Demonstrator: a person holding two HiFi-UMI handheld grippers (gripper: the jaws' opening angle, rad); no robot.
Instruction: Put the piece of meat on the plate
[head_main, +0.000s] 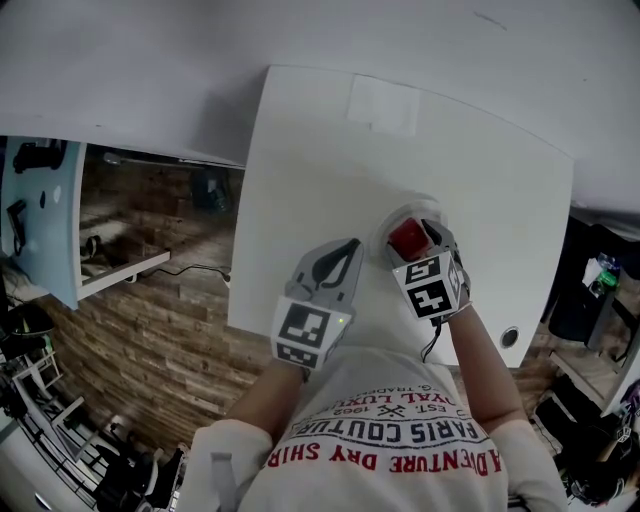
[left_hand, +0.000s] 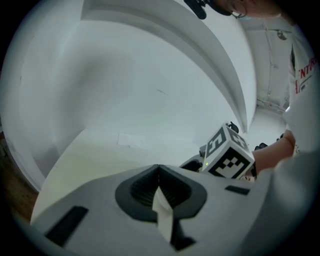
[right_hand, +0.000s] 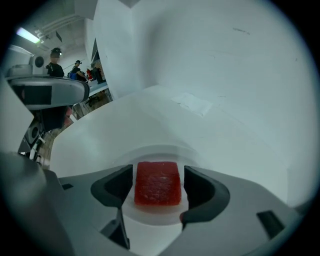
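The piece of meat (head_main: 407, 240) is a flat red slab, and it lies on a small white plate (head_main: 398, 210) near the front right of the white table (head_main: 400, 140). In the right gripper view the meat (right_hand: 158, 183) rests flat on the plate (right_hand: 150, 151). My right gripper (right_hand: 159, 172) stands open around it, with a thin strip of plate showing on each side. In the head view the right gripper (head_main: 425, 236) sits right over the plate. My left gripper (head_main: 350, 246) is shut and empty just left of the plate, and its jaws meet in a line in its own view (left_hand: 159, 168).
A pale paper patch (head_main: 382, 103) lies flat at the table's far side. The table's left edge (head_main: 240, 250) drops to a brick-patterned floor (head_main: 160, 330) with shelving. A white wall rises behind the table. Distant people (right_hand: 75, 67) stand far left in the right gripper view.
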